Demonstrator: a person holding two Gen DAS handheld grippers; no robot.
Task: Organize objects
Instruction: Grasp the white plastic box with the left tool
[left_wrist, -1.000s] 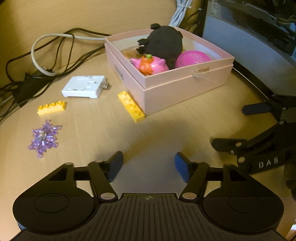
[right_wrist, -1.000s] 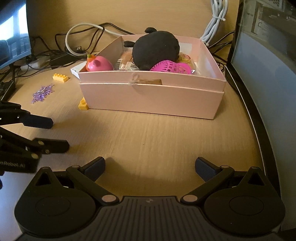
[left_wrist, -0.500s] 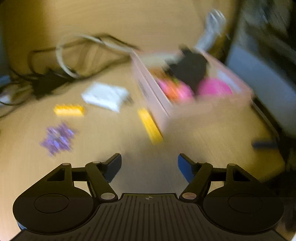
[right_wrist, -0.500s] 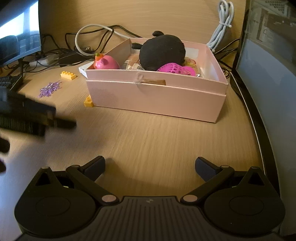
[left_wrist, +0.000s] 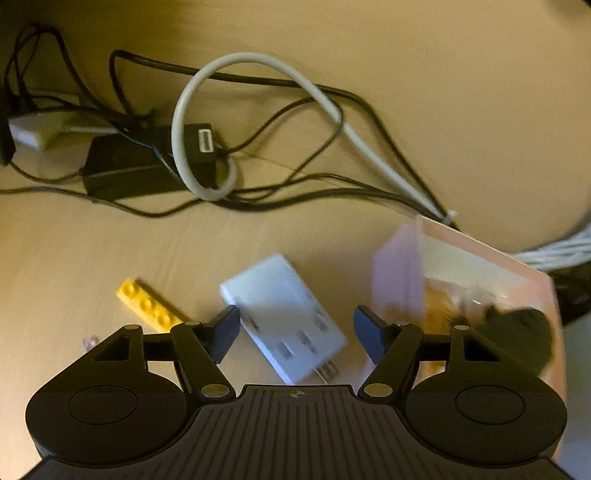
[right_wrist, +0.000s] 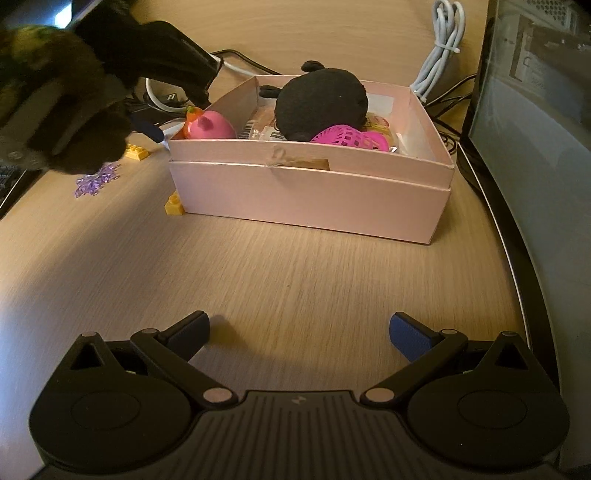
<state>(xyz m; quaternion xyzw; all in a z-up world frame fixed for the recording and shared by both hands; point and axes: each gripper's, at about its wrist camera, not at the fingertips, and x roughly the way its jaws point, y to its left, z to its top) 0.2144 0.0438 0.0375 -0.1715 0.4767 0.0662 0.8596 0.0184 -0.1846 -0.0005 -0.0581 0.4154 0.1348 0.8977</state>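
The left gripper, jaws apart, hovers over the white adapter lying just left of the pink box; light, rigid and smooth, it seems best pinched across its long sides, while the right gripper waits spread and empty.

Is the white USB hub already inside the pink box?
No, the white USB hub lies on the table beside the pink box, between the open left tongs.
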